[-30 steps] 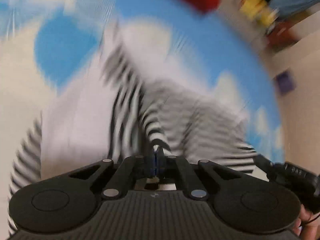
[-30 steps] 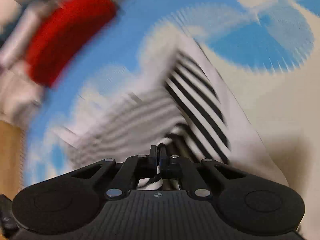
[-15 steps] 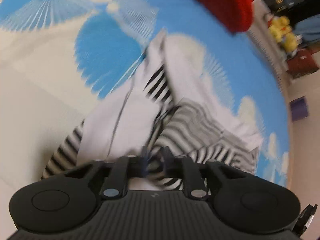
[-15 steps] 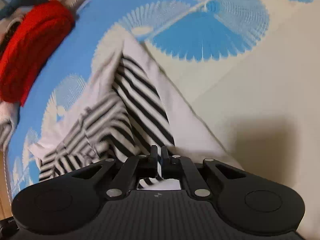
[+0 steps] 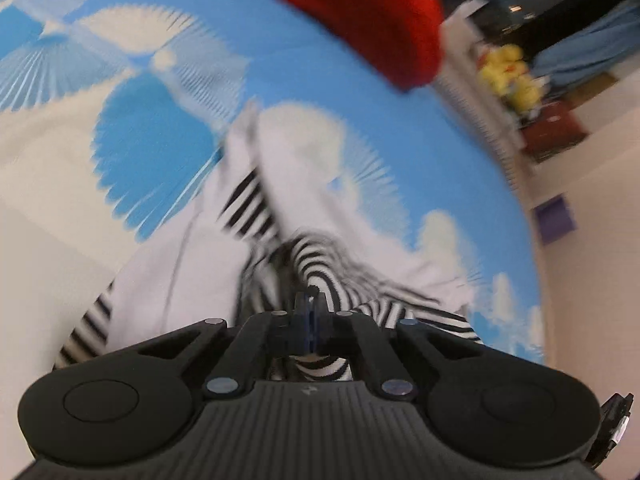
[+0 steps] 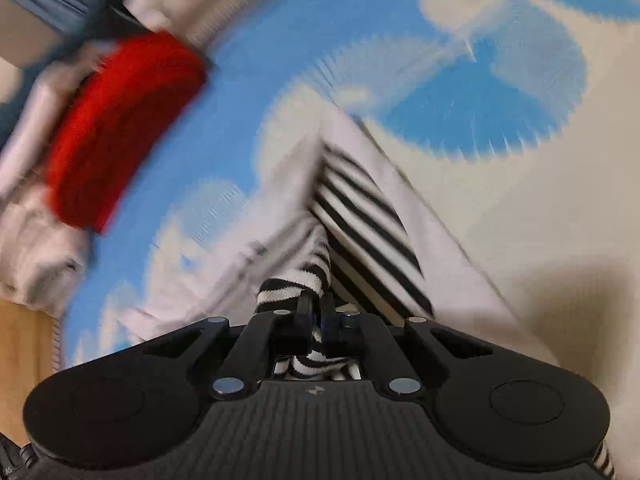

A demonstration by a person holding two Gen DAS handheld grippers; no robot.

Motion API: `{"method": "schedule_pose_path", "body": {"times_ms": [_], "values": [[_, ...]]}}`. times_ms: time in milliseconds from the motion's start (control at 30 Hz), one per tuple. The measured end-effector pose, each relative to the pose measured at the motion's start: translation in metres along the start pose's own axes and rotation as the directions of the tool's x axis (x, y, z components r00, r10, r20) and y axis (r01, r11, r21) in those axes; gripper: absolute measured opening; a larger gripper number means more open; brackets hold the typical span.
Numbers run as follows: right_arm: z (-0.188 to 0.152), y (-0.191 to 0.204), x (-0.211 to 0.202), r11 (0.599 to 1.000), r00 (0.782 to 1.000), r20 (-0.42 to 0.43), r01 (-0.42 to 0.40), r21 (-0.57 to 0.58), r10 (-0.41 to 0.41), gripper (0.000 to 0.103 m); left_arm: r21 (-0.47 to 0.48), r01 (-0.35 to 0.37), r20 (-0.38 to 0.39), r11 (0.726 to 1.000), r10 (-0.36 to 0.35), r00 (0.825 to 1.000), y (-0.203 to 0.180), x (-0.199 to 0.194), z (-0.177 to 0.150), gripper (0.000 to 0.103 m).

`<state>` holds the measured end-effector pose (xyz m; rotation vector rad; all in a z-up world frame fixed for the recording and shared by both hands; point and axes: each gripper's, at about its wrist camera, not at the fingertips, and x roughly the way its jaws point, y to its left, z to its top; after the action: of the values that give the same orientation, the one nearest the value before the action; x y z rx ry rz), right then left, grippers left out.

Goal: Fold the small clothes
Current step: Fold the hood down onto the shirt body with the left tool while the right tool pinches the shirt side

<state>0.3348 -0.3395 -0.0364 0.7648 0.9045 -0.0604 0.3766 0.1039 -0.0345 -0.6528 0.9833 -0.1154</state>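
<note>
A home: patterned bedspread (image 5: 280, 80), yellow plush toys (image 5: 508, 76).

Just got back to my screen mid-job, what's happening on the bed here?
A person is folding a small black-and-white striped garment on a blue-and-cream patterned cover. The left gripper and right gripper are each shut on a bunched striped part of it, so both ends are pinched. A red knitted item lies further back, untouched. The fold is not finished.

Bedspread (image 5: 280, 80): blue with white clouds
Floor (image 5: 592, 240): pale, right of the bedspread
Yellow toys (image 5: 508, 74): beyond the bedspread's far corner
</note>
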Motion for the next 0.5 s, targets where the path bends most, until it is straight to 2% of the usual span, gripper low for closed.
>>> {"method": "schedule_pose_path", "body": {"times_ms": [33, 100, 133, 200, 233, 267, 333, 400, 433, 500], "values": [[0.002, 0.003, -0.008, 1.000, 0.999, 0.040, -0.017, -0.017, 0.018, 0.002, 0.017, -0.002, 0.008, 1.000, 0.002, 1.000, -0.002, -0.002, 0.000, 0.001], [0.004, -0.001, -0.013, 1.000, 0.999, 0.051, 0.019, -0.007, -0.018, 0.002, 0.045, -0.081, -0.039, 0.996, 0.083, 0.996, 0.000, 0.011, -0.004, 0.001], [0.003, -0.008, -0.005, 0.996, 0.996, 0.012, 0.086, 0.000, -0.086, 0.002, 0.045, -0.146, -0.099, 0.988, 0.150, 0.984, 0.008, 0.024, -0.008, 0.002], [-0.002, -0.027, 0.017, 0.979, 0.975, -0.109, 0.197, 0.045, -0.191, 0.004, 0.016, -0.226, -0.179, 0.974, 0.225, 0.958, 0.021, 0.040, -0.015, 0.007], [-0.006, -0.035, 0.025, 0.969, 0.962, -0.166, 0.233, 0.081, -0.217, 0.007, -0.002, -0.232, -0.175, 0.973, 0.228, 0.958, 0.023, 0.039, -0.016, 0.010], [-0.008, -0.037, 0.026, 0.962, 0.954, -0.183, 0.259, 0.091, -0.239, 0.010, 0.001, -0.218, -0.145, 0.976, 0.216, 0.966, 0.020, 0.034, -0.014, 0.010], [-0.006, -0.025, 0.014, 0.962, 0.959, -0.102, 0.269, 0.050, -0.263, 0.024, 0.073, -0.194, -0.023, 0.978, 0.196, 0.980, 0.002, 0.016, -0.008, 0.011], [-0.005, -0.007, -0.008, 0.967, 0.966, 0.042, 0.254, 0.004, -0.254, 0.026, 0.152, -0.150, 0.086, 0.977, 0.139, 0.987, -0.017, 0.000, -0.005, 0.013], [-0.007, 0.002, -0.018, 0.968, 0.963, 0.118, 0.247, -0.035, -0.242, 0.027, 0.172, -0.115, 0.099, 0.978, 0.098, 0.990, -0.022, -0.003, -0.006, 0.013], [-0.007, 0.014, -0.027, 0.972, 0.963, 0.194, 0.212, -0.100, -0.190, 0.032, 0.187, -0.062, 0.080, 0.980, 0.048, 0.996, -0.028, 0.000, -0.011, 0.013]]}}
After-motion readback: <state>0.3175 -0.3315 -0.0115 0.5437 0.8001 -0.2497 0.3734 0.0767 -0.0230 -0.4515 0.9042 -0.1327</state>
